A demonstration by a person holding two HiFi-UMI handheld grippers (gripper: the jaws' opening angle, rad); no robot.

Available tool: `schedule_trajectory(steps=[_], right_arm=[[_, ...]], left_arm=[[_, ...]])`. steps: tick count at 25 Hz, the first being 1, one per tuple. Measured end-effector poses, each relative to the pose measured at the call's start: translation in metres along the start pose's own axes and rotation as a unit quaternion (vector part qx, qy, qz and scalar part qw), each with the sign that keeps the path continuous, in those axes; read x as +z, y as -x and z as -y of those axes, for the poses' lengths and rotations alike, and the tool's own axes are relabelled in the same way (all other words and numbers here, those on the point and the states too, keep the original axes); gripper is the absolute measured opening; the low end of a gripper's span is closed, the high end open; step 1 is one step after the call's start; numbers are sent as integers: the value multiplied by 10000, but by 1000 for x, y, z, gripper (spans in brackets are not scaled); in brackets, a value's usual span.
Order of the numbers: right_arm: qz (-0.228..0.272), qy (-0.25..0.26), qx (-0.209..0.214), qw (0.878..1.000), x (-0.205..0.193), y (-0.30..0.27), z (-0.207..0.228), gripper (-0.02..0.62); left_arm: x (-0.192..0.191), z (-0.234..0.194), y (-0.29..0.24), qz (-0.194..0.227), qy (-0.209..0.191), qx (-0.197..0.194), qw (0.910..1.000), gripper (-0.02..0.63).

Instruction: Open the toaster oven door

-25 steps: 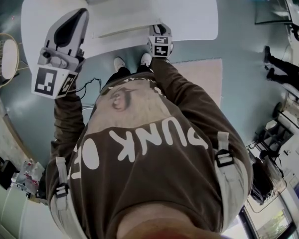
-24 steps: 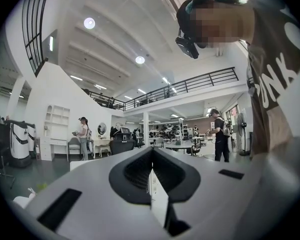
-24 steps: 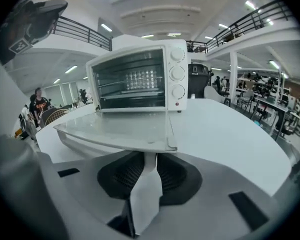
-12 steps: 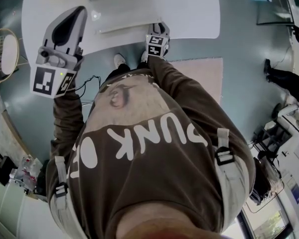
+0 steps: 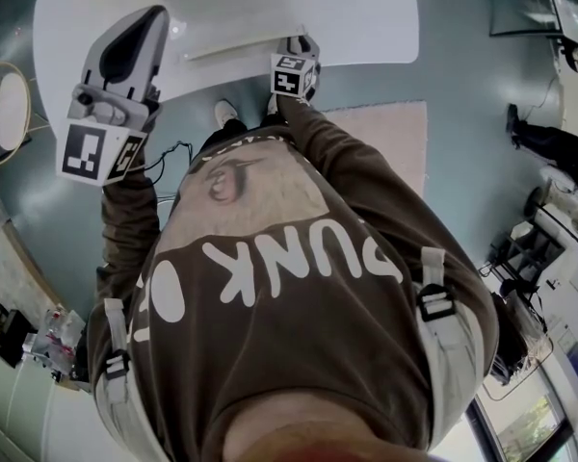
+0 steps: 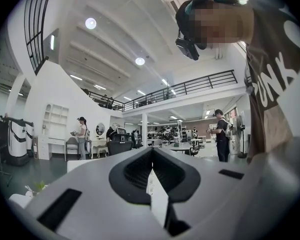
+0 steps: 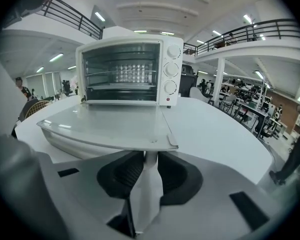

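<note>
The white toaster oven (image 7: pixel 127 71) stands on a round white table (image 7: pixel 215 129), with three knobs on its right side. Its glass door (image 7: pixel 107 124) hangs fully down, lying flat toward me. My right gripper (image 7: pixel 150 156) is at the door's front edge, its jaws shut on the white handle (image 7: pixel 151 159). In the head view the right gripper (image 5: pixel 294 51) sits at the near edge of the door (image 5: pixel 226 41). My left gripper (image 5: pixel 159 15) is raised to the left, away from the oven, pointing into the room. The left gripper (image 6: pixel 151 156) is shut, with nothing between its jaws.
On the floor at the left lies a badminton racket (image 5: pixel 0 114). A pink rug (image 5: pixel 385 152) lies beside the table, and my shoes (image 5: pixel 226 115) stand at the table's edge. Other people stand far off (image 6: pixel 221 141).
The right gripper has shifted slightly left and up in the head view, still at the door's edge. The door lies flat throughout. The left gripper has barely moved.
</note>
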State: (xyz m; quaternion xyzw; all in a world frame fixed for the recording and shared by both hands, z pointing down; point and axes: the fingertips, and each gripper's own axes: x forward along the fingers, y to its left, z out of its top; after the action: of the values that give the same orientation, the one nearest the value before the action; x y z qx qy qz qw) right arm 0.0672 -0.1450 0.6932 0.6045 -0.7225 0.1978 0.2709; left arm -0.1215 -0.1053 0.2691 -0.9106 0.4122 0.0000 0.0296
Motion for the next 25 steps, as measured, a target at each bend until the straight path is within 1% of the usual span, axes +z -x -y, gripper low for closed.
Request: schedule_trajectory(steps=[3,7,18,25], right_arm=[[139,-24,42,9999,0,0,2,100],[197,-21,70,9998,2,1,3,100],[206,-8,204,9996,3,2,1,103],[248,32,320,9992,-1,10,0,126]], left_arm=[[2,1,1,16,-10,-1,10000,5],[0,-4,5,8,0,61,10000,5],[-1,-2,0,12,6,-30,10000,5],[-2,-1,-3,10,26,-91,10000,5]])
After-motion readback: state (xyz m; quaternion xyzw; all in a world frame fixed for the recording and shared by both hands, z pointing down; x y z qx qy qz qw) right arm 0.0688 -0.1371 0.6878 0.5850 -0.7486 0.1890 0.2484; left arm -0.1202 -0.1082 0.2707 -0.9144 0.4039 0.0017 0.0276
